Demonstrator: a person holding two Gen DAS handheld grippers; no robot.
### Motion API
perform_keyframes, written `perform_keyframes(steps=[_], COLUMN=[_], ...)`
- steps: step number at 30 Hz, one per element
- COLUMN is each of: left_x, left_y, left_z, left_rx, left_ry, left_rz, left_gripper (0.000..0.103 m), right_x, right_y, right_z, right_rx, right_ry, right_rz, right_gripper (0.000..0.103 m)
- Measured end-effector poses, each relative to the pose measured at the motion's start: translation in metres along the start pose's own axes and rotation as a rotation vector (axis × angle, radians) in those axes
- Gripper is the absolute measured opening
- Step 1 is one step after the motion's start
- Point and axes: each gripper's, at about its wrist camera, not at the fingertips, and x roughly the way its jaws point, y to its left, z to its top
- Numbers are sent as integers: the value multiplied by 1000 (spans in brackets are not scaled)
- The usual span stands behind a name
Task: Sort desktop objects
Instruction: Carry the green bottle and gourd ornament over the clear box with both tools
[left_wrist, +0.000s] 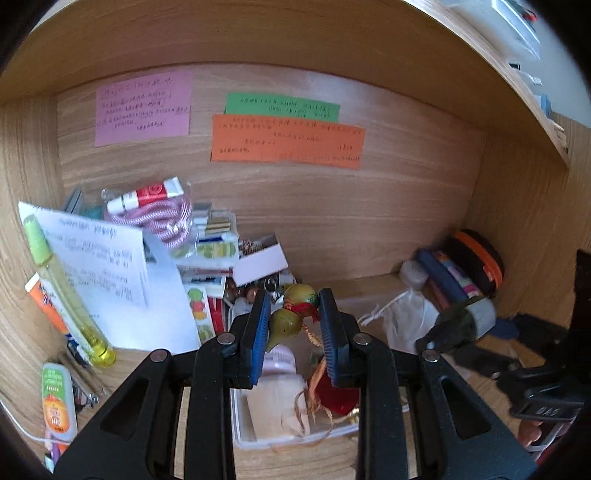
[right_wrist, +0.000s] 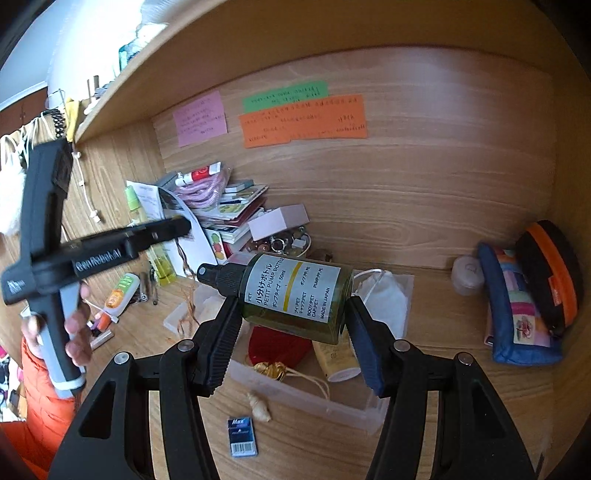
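My left gripper (left_wrist: 293, 314) is shut on a small green-yellow gourd charm (left_wrist: 291, 314) with a red knot and tassel cords, held above a clear plastic box (left_wrist: 295, 437). The box holds a red pouch (right_wrist: 277, 347), a cream tube (right_wrist: 338, 360) and a pale cloth bundle (left_wrist: 280, 406). My right gripper (right_wrist: 291, 306) is shut on a dark green pump bottle (right_wrist: 291, 295) with a white label and black spray cap, lying sideways over the same box (right_wrist: 306, 397). The right gripper also shows at the right of the left wrist view (left_wrist: 461, 321).
A cluttered pile of papers, sticker sheets, a pink cable and small boxes (left_wrist: 166, 236) fills the back left. Pouches (right_wrist: 524, 295) lean at the back right. A white drawstring bag (right_wrist: 384, 295) lies behind the box. A blue staple box (right_wrist: 242, 435) lies in front.
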Motion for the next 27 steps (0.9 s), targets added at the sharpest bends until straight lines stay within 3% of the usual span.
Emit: perform_keyframes(steps=[9, 20, 27], left_x=[27, 79, 103], left_y=[-4, -14, -20], left_z=[9, -18, -34], left_rx=[6, 48, 84], left_ry=[39, 158, 224], left_rz=[-27, -4, 24], left_gripper=[26, 26, 26], right_x=[31, 70, 82], right_y=[-13, -18, -15], right_z=[1, -17, -25], right_rx=[7, 4, -40], right_ry=[59, 162, 186], right_rz=[-10, -21, -76], right_gripper=[54, 54, 54])
